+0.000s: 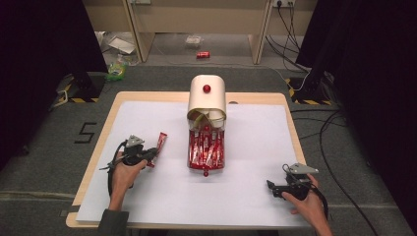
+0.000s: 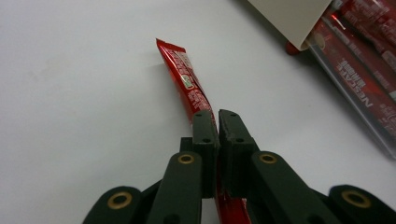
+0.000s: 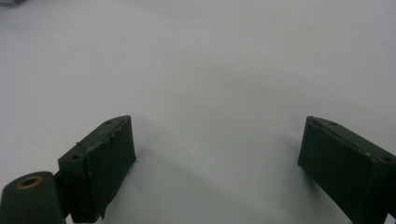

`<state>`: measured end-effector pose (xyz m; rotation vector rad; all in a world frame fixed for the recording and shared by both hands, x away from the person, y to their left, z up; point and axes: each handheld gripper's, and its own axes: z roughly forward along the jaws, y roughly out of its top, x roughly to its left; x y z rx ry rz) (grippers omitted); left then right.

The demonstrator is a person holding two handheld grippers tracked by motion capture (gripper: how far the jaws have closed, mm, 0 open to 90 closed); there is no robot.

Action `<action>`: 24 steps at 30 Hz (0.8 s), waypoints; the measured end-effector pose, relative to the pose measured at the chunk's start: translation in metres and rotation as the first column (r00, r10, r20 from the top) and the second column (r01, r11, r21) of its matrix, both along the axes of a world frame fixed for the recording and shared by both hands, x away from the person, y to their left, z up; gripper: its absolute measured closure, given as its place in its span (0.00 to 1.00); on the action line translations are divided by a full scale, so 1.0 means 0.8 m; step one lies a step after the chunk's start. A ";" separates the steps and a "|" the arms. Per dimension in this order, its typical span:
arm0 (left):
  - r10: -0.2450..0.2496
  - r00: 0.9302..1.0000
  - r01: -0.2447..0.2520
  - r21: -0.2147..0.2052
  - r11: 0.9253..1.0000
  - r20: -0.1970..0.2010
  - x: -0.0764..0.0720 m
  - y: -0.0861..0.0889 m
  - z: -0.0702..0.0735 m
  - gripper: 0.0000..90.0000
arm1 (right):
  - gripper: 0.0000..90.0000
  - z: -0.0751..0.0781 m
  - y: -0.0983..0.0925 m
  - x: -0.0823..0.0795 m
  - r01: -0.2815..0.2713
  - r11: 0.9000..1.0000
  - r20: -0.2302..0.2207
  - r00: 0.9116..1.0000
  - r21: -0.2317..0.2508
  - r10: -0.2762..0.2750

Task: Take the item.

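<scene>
Pinching glossy red sachet (image 2: 187,88): left gripper (image 2: 218,122) fingers; right gripper (image 3: 219,154) fingers wide over matte white sheet (image 3: 210,56).

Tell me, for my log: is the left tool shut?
Shut: the left tool pinches a red packet between its jaws.

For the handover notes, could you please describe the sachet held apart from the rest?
Start at the cream box in the table's middle, with red sachets spilling from it. Left of that pile, one red sachet is clamped in the left gripper, apart from the others.

red sachet (image 2: 184,86), cream box (image 1: 207,98), white sheet (image 1: 147,196), black tool (image 2: 218,122)
</scene>
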<state>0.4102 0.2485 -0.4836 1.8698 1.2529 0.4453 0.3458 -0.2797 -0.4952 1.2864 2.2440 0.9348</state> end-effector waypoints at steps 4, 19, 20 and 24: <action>0.005 1.000 -0.005 0.009 1.000 -0.009 0.001 -0.001 -0.004 0.95 | 0.12 0.000 0.000 0.000 0.000 1.000 0.000 1.000 0.000 0.000; 0.017 1.000 -0.016 0.017 1.000 -0.026 0.003 0.002 -0.011 0.90 | 0.12 0.000 0.000 0.000 0.000 1.000 0.001 1.000 0.000 0.000; 0.016 0.999 -0.015 0.020 1.000 -0.028 0.004 0.001 -0.011 0.88 | 0.12 0.000 0.000 0.000 0.000 1.000 0.000 1.000 0.000 0.000; 0.014 0.999 -0.013 0.024 1.000 -0.028 0.003 -0.001 -0.011 0.78 | 0.12 0.000 0.000 0.000 0.000 1.000 0.002 1.000 0.000 0.000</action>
